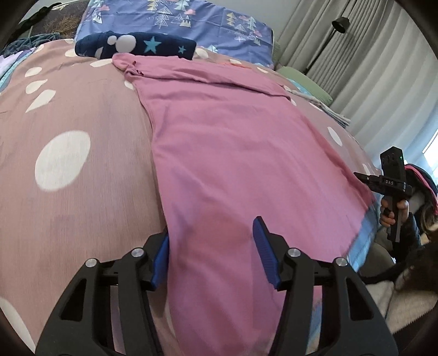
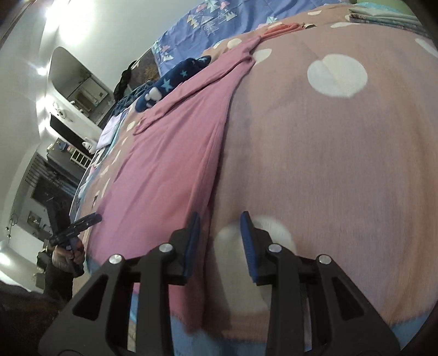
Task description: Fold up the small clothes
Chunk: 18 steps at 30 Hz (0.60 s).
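Both hand-held grippers open at pink garment (image 1: 232, 153) hem.

The pink garment (image 1: 241, 153) is a soft, matt knit cloth with a fine ribbed grain, lying smooth along the near edge of the bed. The bedspread (image 1: 82, 191) under it is a dusty-pink woven cloth, matt, faintly streaked, printed with white dots. Towards the far edge, the navy star-print piece (image 1: 137, 45) looks fleecy and plush, and the pillowcase (image 1: 191, 22) is smooth printed cotton-like fabric. The left gripper (image 1: 212, 254) and right gripper (image 2: 219, 246) are matt black plastic with shiny metal pins; their blue pads (image 1: 264, 252) are finely ridged. The curtains (image 1: 369, 68) are matt grey cloth
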### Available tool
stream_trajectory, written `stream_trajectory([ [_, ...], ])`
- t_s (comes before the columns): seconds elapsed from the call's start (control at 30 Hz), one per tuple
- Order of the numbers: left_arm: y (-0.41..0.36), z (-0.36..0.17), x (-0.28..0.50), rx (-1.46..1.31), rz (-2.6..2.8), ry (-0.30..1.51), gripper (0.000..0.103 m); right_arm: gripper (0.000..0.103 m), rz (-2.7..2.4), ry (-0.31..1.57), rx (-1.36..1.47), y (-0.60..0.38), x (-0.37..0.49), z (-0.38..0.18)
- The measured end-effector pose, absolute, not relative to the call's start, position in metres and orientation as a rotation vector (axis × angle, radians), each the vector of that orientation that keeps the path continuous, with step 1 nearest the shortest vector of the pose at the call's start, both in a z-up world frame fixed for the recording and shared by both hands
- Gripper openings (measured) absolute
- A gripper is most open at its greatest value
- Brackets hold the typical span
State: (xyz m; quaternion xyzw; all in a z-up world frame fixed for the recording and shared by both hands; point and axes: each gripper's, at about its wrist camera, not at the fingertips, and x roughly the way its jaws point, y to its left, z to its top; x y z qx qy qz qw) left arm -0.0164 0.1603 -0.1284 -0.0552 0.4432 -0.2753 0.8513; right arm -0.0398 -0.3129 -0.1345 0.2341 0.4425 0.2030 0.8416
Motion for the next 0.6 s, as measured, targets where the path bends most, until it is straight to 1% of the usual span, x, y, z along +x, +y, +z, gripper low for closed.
stream_trajectory([
  [0.23,0.172,-0.133,-0.028,-0.186,-0.594,0.925,0.051,0.044,0.476,0.939,0.582,-0.315,-0.05,-0.127],
  [0.3,0.175,-0.134,-0.028,-0.214,-0.596,0.921,0.051,0.051,0.501,0.934,0.58,-0.312,-0.047,-0.122],
  [0.4,0.175,-0.135,-0.028,-0.221,-0.588,0.914,0.051,0.058,0.525,0.935,0.556,-0.305,-0.042,-0.115],
  [0.53,0.172,-0.137,-0.028,-0.211,-0.591,0.9,0.051,0.058,0.497,0.977,0.52,-0.298,-0.035,-0.122],
  [0.6,0.172,-0.138,-0.026,-0.22,-0.594,0.898,0.051,0.054,0.501,0.984,0.54,-0.297,-0.034,-0.129],
])
